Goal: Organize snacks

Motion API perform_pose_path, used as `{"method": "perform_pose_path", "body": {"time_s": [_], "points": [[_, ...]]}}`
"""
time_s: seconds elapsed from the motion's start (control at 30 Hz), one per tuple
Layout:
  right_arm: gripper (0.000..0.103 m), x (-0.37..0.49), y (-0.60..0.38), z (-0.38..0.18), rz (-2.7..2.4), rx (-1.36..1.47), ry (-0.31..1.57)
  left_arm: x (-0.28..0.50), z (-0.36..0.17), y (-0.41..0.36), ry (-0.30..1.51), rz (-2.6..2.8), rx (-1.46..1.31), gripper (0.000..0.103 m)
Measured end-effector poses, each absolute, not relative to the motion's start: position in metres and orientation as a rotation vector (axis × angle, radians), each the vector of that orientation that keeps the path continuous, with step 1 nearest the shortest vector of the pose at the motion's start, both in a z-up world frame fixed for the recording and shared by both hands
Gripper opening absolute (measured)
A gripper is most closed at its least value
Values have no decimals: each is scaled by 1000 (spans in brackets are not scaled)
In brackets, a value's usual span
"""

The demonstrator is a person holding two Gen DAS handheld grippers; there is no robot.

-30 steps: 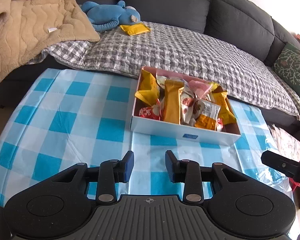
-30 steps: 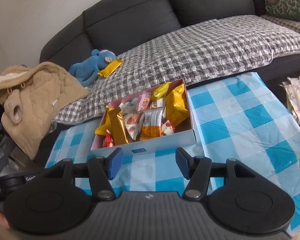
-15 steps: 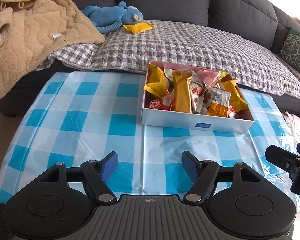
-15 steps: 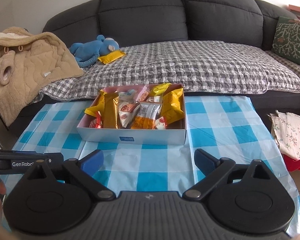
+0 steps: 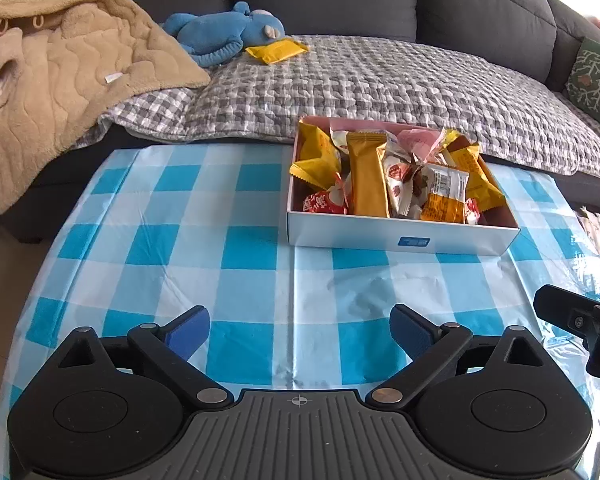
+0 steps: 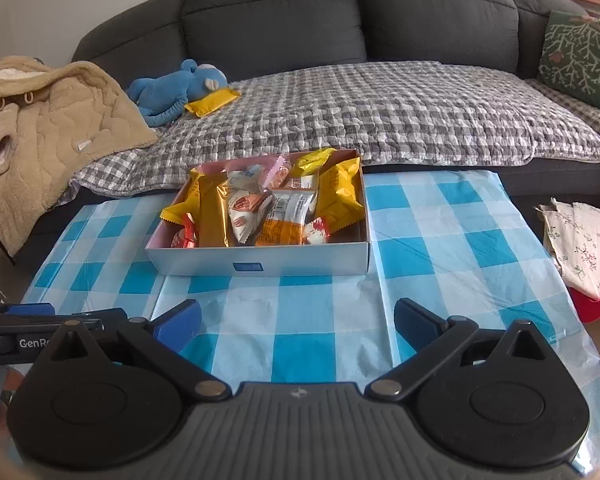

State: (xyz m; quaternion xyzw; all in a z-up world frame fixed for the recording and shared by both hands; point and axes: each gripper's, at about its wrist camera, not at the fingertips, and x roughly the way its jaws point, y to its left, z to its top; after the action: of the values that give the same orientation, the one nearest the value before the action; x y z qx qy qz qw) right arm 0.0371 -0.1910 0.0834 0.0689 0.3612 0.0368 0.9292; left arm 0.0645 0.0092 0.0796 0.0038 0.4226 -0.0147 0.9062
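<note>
A white box (image 5: 400, 236) full of wrapped snacks sits on the blue checked tablecloth (image 5: 180, 240), toward the sofa side. A long gold bar (image 5: 366, 176) and yellow packets lie among the snacks in it. One yellow packet (image 5: 276, 50) lies apart on the sofa beside a blue plush toy (image 5: 224, 34). My left gripper (image 5: 299, 326) hovers over the cloth, short of the box, its jaws opening wide with nothing between them. My right gripper (image 6: 297, 318) faces the same box (image 6: 260, 260), jaws also opening and empty. The sofa packet (image 6: 212, 102) shows there too.
A beige fleece garment (image 5: 60, 80) drapes the sofa's left end, over a grey checked cover (image 5: 380, 88). A green cushion (image 6: 580, 56) sits far right. Floral cloth (image 6: 580, 248) lies on something red beside the table's right edge. The right gripper's casing (image 5: 572, 316) shows in the left view.
Both grippers' jaws have spread from fairly narrow to wide. Both views have rolled to level and now face the box squarely. The box and snacks have not moved.
</note>
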Motion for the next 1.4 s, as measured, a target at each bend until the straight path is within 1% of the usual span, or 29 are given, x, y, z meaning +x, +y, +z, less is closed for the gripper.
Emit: {"method": "perform_pose_path", "body": {"time_s": [0.2, 1.4], "points": [[103, 37, -191, 83, 70, 143, 746, 67, 77, 12, 895, -11, -2, 99], [103, 42, -188, 80, 75, 129, 776, 66, 79, 9, 896, -43, -20, 101]]}}
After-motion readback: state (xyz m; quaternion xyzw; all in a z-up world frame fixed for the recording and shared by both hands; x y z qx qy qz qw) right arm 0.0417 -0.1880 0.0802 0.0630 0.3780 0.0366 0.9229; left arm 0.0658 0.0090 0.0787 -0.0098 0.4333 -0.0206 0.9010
